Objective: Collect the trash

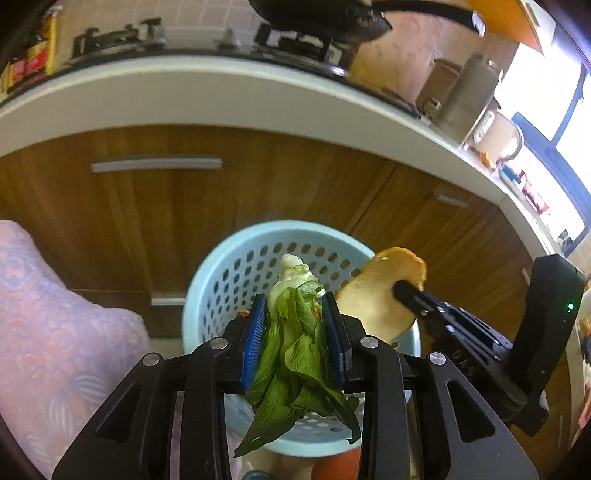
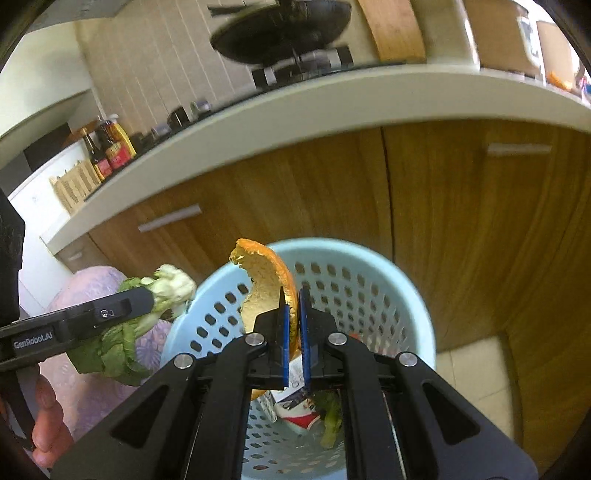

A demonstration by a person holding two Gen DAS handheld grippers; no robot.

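Observation:
My left gripper is shut on a bunch of green leafy vegetable with a pale stem, held over the light blue perforated trash basket. My right gripper is shut on an orange peel and holds it above the same basket. The peel and the right gripper also show in the left wrist view at the basket's right rim. The left gripper with the vegetable shows in the right wrist view, left of the basket. Inside the basket lie a red-and-white wrapper and green scraps.
Wooden cabinet doors with metal handles stand right behind the basket, under a white countertop with a stove and wok. Sauce bottles stand on the counter. A purple patterned cloth lies to the left.

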